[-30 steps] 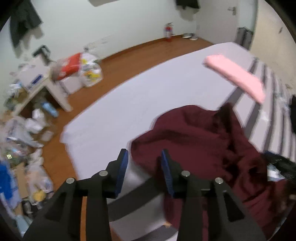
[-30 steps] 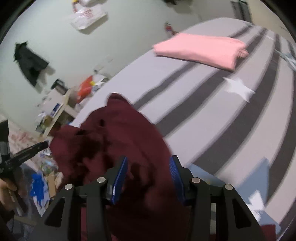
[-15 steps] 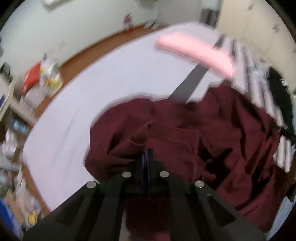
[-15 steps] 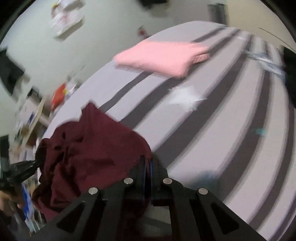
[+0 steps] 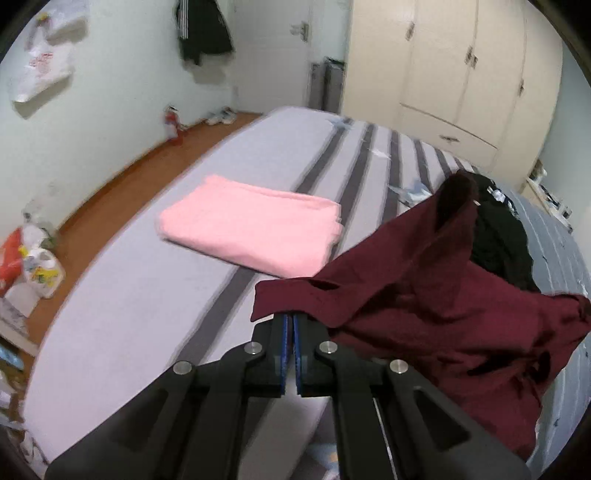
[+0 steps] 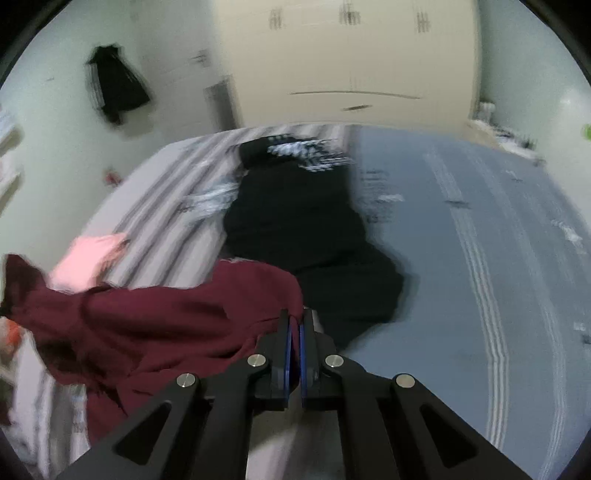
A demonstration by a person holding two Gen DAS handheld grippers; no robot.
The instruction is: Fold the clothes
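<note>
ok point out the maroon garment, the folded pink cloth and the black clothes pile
maroon garment [image 5: 443, 314], left wrist view, crumpled middle
folded pink cloth [image 5: 251, 229], left wrist view, top face
black clothes pile [image 6: 295, 229], right wrist view, centre of heap

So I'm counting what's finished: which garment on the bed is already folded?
The pink one, a neat flat rectangle lying alone. The maroon garment hangs rumpled from the left tool and right tool; the black one lies in a heap.

Ahead of the jaws lies a bed [image 5: 155, 295] with a grey, dark-striped cover. Beyond its far end stands a cream wardrobe [image 5: 461, 74]. Left of the jaws runs a wooden floor [image 5: 110, 192] along a pale wall [image 5: 110, 110], where a dark jacket [image 5: 203, 33] hangs beside a white door [image 5: 273, 55].
</note>
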